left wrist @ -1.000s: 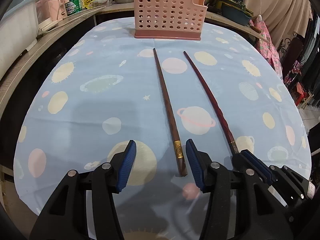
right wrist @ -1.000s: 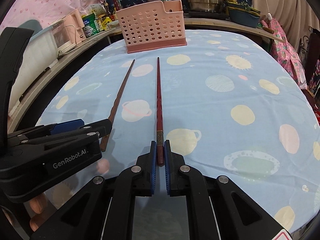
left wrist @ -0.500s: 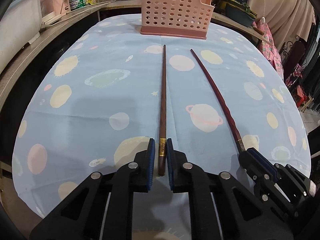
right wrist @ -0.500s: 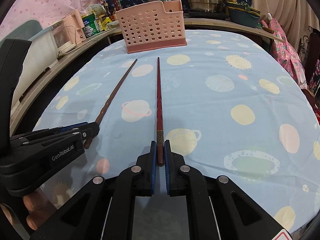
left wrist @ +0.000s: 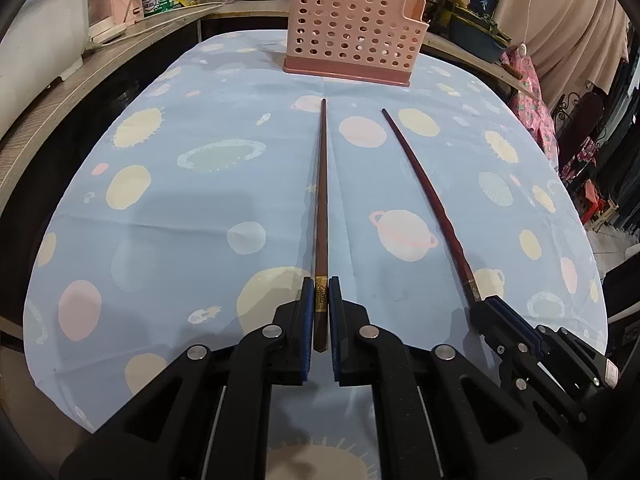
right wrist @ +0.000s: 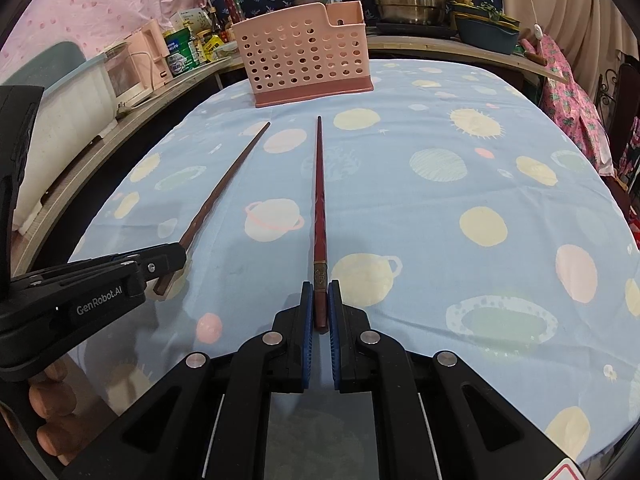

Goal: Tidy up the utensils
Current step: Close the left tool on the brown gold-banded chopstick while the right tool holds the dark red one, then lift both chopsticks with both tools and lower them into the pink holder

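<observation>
left gripper (left wrist: pixel 320 298): jaws pinching butt end of the long dark-brown wooden chopstick (left wrist: pixel 321 200), gold band between pads
right gripper (right wrist: pixel 320 300): jaws pinching butt end of the reddish lacquered chopstick (right wrist: pixel 319 200)
chopsticks: side by side on the desk's blue planet-print cloth (left wrist: pixel 180 208), tips toward holder
holder: pink perforated plastic utensil basket (left wrist: pixel 352 36), upright at far edge

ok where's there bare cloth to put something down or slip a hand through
Bare cloth runs wide left of the brown chopstick and right of the red chopstick, out to the tablecloth edges. A narrower strip lies between the two sticks, and a short gap between their tips and the pink basket. The near edge is crowded: left gripper and right gripper each clamp a stick.
</observation>
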The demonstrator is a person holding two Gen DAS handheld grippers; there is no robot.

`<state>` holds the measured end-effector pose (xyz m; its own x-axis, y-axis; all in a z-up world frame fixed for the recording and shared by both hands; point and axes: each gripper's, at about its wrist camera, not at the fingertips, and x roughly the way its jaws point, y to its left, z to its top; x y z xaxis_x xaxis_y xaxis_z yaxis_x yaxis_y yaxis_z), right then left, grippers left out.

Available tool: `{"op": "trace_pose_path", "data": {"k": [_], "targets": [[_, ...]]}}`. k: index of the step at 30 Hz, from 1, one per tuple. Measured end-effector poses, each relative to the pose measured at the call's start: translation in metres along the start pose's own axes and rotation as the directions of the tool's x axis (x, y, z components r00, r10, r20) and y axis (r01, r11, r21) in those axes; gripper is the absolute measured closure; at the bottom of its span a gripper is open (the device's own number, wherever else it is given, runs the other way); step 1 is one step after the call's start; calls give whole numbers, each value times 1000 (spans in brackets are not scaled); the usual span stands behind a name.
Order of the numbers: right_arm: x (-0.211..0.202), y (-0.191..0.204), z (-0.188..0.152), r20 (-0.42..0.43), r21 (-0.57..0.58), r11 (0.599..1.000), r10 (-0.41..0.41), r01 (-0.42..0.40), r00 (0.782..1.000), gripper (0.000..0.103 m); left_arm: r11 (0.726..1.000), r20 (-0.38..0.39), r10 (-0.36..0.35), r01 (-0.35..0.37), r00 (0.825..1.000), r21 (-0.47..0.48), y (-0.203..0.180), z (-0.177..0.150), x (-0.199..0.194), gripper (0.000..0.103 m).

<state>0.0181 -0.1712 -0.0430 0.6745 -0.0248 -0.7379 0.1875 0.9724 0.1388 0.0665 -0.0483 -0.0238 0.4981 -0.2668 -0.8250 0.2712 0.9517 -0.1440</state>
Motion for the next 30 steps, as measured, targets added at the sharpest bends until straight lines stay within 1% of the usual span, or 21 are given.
{"op": "trace_pose_path", "data": {"k": [9, 16, 25, 30], "targets": [[-17, 2, 7, 32, -6, 1000, 4, -4, 999, 96, 999, 54, -12, 14, 998, -30, 9, 12, -27, 96], [-31, 5, 21, 65, -13, 1000, -1, 1, 998, 96, 999, 103, -23, 26, 994, -35, 11, 27, -47, 96], [-48, 8, 51, 123, -44, 999, -12, 17, 992, 96, 999, 171, -17, 26, 985, -45, 13, 54, -69, 96], [-59, 10, 73, 173, -64, 998, -11, 22, 985, 96, 999, 228, -11, 22, 974, -48, 13, 78, -83, 96]]}}
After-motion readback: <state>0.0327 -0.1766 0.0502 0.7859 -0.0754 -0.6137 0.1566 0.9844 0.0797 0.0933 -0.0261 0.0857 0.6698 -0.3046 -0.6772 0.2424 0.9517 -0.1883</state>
